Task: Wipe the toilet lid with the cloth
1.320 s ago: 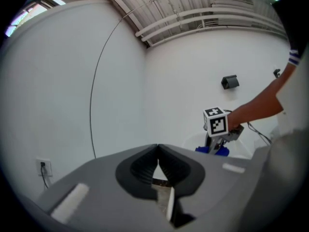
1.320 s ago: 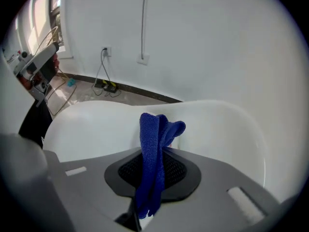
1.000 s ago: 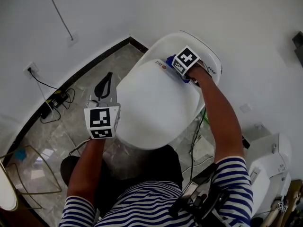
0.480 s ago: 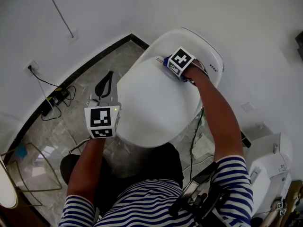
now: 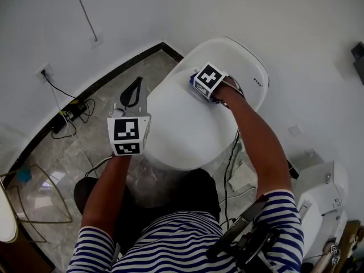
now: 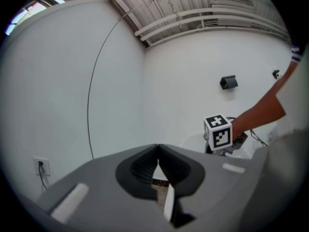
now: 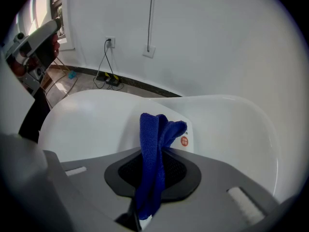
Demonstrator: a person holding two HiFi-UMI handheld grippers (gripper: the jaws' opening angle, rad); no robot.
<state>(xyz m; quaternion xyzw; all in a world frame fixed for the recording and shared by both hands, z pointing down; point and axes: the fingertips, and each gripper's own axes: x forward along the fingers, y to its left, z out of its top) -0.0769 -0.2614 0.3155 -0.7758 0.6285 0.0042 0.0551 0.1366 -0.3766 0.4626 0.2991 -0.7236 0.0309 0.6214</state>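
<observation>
A person in a striped top leans over a closed toilet, the wiping step in hand: the right gripper (image 7: pixel 155 154), jaws pinching a folded blue cloth (image 7: pixel 150 129), sits at the far end of the white toilet lid (image 5: pixel 182 124), close to the hinge and a small round red sticker (image 7: pixel 184 140). The cloth's free end stands up from the jaws toward the lid, though contact with the plastic cannot be confirmed. The left gripper (image 5: pixel 131 95) hangs idle beside the bowl over the floor, its jaws pressed together on nothing. Most of the lid lies between the cloth and the person, so the next move likely calls for pressing the cloth flat and drawing it back along the lid in overlapping passes. The room is plain: white walls, a grey marbled tile floor (image 5: pixel 85 135) edged by a dark skirting, a wall socket (image 5: pixel 44 71) trailing black cables, and another white fixture (image 5: pixel 324 198) at the right.
</observation>
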